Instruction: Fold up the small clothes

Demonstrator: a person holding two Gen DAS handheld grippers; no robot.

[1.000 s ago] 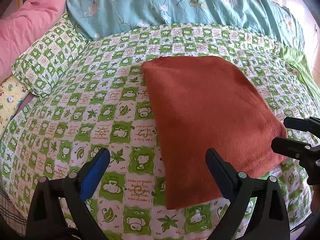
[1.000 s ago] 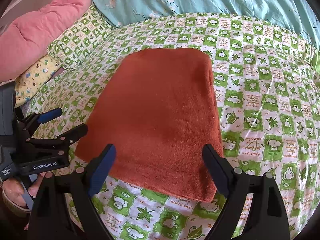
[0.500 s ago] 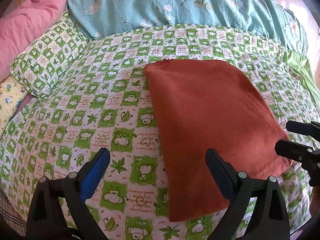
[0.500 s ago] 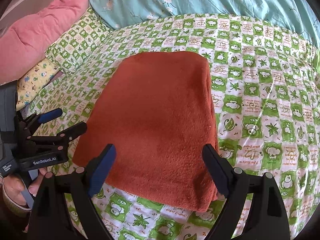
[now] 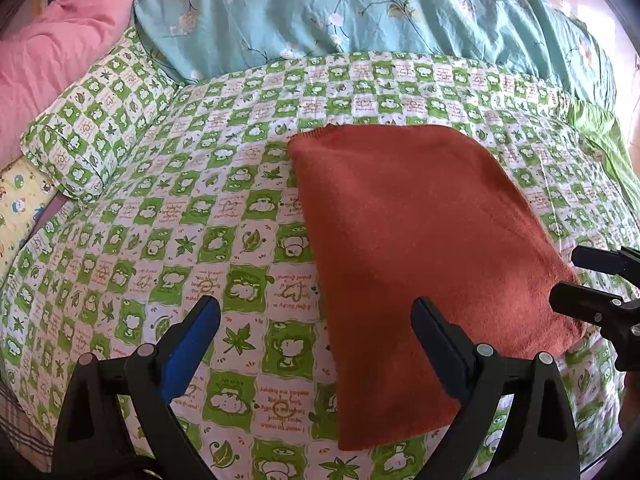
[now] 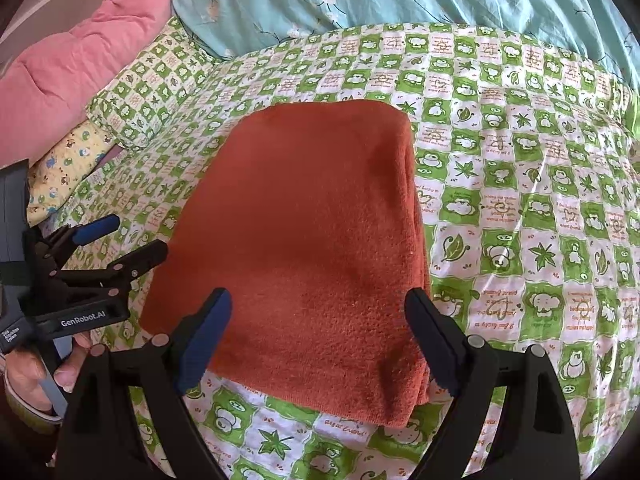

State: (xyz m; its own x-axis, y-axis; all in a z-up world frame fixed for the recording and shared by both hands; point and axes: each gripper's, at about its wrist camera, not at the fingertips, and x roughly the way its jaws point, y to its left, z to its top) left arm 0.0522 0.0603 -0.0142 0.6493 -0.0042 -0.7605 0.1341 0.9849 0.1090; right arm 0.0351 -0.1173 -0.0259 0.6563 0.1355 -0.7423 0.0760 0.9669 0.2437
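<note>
A rust-orange cloth (image 5: 424,248), folded into a thick rectangle, lies flat on the green-and-white checked bedsheet (image 5: 180,208). My left gripper (image 5: 314,308) hovers open over the cloth's near left edge; one finger is above the sheet, the other above the cloth. My right gripper (image 6: 318,298) is open too, straddling the near end of the cloth (image 6: 312,240) without touching it. In the right wrist view the left gripper (image 6: 134,236) sits at the cloth's left corner. The right gripper (image 5: 576,280) shows at the cloth's right corner in the left wrist view.
A teal floral duvet (image 5: 360,12) is bunched along the far side. A pink quilt (image 6: 60,80), a green checked pillow (image 5: 92,132) and a yellow cartoon pillow (image 6: 68,164) lie at the left. A hand (image 6: 32,368) holds the left gripper.
The cloth sits slightly lower in both views, so both grippers have crept a little toward it. Their jaws stay equally wide and the cloth has not shifted on the sheet.
</note>
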